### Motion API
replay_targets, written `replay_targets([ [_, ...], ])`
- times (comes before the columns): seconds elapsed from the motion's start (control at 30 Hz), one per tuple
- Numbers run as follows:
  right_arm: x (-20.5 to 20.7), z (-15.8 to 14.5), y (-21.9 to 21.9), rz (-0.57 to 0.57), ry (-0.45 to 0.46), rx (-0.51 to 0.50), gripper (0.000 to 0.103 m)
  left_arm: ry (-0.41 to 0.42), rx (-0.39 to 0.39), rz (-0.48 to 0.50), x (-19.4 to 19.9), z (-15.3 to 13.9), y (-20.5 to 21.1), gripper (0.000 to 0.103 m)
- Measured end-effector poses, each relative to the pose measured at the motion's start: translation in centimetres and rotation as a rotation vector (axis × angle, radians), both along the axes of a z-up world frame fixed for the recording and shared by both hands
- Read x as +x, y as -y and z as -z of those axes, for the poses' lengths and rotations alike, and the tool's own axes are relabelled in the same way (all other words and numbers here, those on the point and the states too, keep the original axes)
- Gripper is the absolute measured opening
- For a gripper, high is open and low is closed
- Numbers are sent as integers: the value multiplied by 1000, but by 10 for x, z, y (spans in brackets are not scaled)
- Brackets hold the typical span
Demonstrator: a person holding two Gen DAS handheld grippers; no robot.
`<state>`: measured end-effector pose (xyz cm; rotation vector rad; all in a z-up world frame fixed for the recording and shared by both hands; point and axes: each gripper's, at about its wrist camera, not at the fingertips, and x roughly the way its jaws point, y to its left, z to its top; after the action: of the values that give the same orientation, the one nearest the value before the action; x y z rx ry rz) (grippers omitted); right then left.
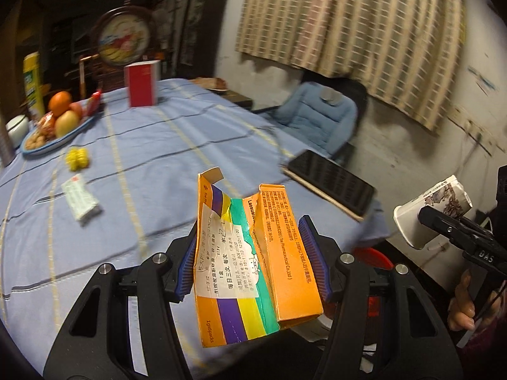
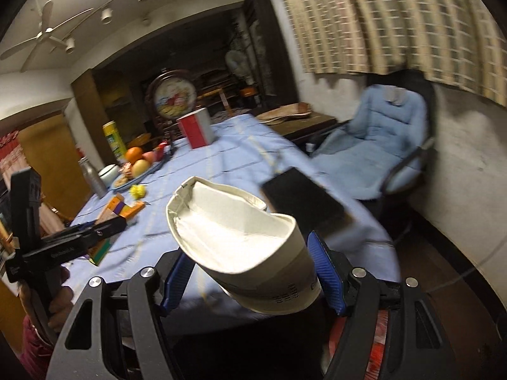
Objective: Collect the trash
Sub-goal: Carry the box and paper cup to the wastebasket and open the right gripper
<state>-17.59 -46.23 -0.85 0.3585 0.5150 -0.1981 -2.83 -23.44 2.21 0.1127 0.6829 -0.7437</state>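
**Both grippers loaded, held off the near edge of the table**

The left gripper (image 1: 253, 262) is clamped on a crushed orange medicine carton (image 1: 253, 259), its blue pads pressing the two long sides; the carton stands roughly upright with its torn top flap open, lifted clear of the blue tablecloth (image 1: 142, 158). The right gripper (image 2: 250, 281) pinches a crumpled white paper cup (image 2: 240, 240) near its base, the dented mouth tilted up and forward, also off the table.

On the cloth, a small white packet (image 1: 80, 201) lies left of the carton, with a yellow knobbly object (image 1: 77, 157) beyond it and a fruit plate (image 1: 50, 145) at the far left edge. A red box (image 1: 141, 84) stands upright toward the far side. A black tablet (image 1: 331, 186) sits at the table's right edge, its corner overhanging. The middle of the cloth between these is bare. Beyond the right edge stands a blue padded chair (image 2: 377, 155), close to the table.
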Motion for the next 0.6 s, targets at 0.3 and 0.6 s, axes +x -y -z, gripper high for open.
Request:
replay_targets([
  [0.3,-63,57,65,158,-74,71,70,-4,51,171,-45,11,75,58],
  [0.6,-53,147,111,246,-286,135,87,-51,134,303,-61,40,150,58],
])
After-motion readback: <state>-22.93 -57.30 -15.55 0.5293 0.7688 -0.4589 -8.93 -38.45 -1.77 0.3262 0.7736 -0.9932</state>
